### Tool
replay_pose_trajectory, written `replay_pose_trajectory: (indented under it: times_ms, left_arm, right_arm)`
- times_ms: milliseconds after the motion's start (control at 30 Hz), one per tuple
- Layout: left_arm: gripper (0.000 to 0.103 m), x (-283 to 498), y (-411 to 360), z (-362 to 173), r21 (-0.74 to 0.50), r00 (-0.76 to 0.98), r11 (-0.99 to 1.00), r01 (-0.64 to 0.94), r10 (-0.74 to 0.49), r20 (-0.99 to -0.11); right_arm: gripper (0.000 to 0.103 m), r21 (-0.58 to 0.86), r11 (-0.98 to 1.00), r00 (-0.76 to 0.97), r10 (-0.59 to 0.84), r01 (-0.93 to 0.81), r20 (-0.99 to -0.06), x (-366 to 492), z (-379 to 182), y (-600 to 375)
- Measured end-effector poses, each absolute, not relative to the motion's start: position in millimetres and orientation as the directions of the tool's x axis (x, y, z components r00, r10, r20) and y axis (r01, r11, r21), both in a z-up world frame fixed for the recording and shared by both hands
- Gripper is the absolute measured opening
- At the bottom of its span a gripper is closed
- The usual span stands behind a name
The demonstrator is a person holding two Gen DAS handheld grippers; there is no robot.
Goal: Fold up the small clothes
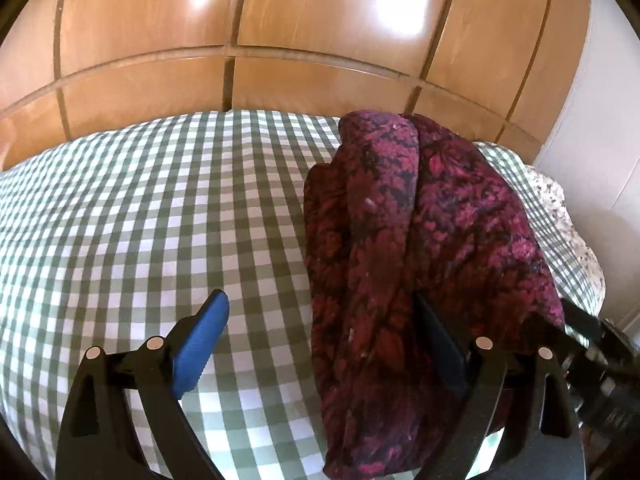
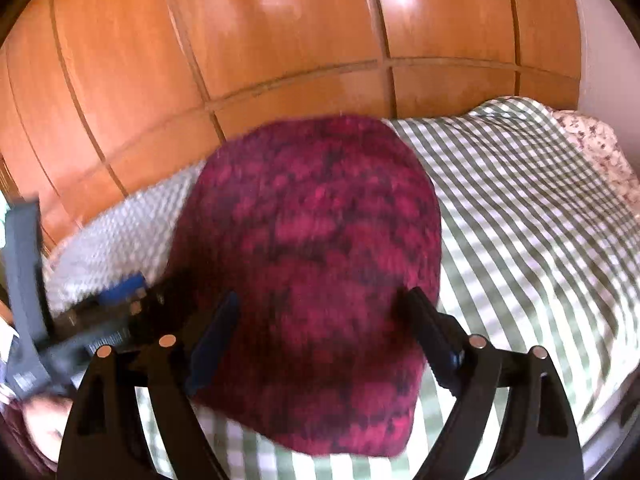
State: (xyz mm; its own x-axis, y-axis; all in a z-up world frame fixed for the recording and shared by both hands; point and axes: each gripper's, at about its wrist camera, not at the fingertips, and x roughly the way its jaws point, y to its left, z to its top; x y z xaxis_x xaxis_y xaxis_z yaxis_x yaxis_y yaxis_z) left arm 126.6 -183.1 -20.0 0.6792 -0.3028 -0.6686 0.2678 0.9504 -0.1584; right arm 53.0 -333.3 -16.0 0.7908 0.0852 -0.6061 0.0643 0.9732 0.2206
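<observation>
The left gripper (image 1: 320,344) and right gripper (image 2: 324,332) are both standing spread, released around the folded maroon garment (image 1: 420,248) lying near the bed's (image 1: 160,208) far edge; withdrawing fingers are risking snagging cloth and undoing the fold

A bed (image 1: 140,208) carries everything here, covered by a green-and-white checked sheet (image 1: 120,240) that lies fairly smooth, with soft ripples toward the right side in the right wrist view. A folded garment (image 1: 400,240), dark red and magenta with a leafy pattern, lies directly on the sheet as a long bundle, a deep crease running along its length. It lies on the right part of the bed in the left wrist view. At the bed's far right corner a pale cloth with small dark flecks (image 1: 568,216) lies at the edge. The right wrist view is blurred.
</observation>
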Motion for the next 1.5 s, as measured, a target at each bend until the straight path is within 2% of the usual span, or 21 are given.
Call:
replay_pose_trajectory:
  times_ms: [233, 367, 700, 900, 1000, 1167, 1500]
  left_arm:
    - [0.091, 105.9, -181.0, -10.4, -0.121, 0.714, 0.957, 0.265, -0.279, -0.642]
    - [0.091, 93.1, -178.8, -3.6, -0.114, 0.733, 0.958, 0.264, -0.276, -0.621]
    - [0.091, 79.8, -175.1, -0.6, -0.088, 0.745, 0.964, 0.253, -0.252, -0.618]
    - [0.091, 72.5, -169.8, 0.9, -0.083, 0.753, 0.966, 0.244, -0.242, -0.612]
    - [0.091, 64.4, -163.1, 3.8, -0.093, 0.762, 0.968, 0.234, -0.242, -0.6]
    - [0.096, 49.3, -151.9, 8.7, -0.11, 0.778, 0.971, 0.215, -0.238, -0.582]
    - [0.099, 19.0, -144.8, 16.1, -0.054, 0.829, 0.985, 0.166, -0.169, -0.534]
  right_arm:
    - [0.085, 0.257, 0.964, 0.804, 0.1, 0.068, -0.586, 30.4, -14.4, -331.7]
    - [0.092, 0.245, 0.965, 0.812, 0.071, 0.09, -0.579, 18.7, -11.7, -324.2]
    - [0.093, 0.215, 0.972, 0.774, 0.062, 0.097, -0.63, 9.7, -27.4, -309.4]
    - [0.094, 0.243, 0.962, 0.803, 0.048, 0.122, -0.594, -4.9, -13.7, -316.2]
    - [0.101, 0.238, 0.949, 0.815, -0.03, 0.204, -0.579, -14.3, -5.9, -322.9]
    - [0.101, 0.253, 0.915, 0.798, -0.112, 0.316, -0.592, -21.4, -5.8, -329.9]
    - [0.101, 0.095, 0.924, 0.805, -0.267, 0.369, -0.53, -40.6, -13.5, -290.9]
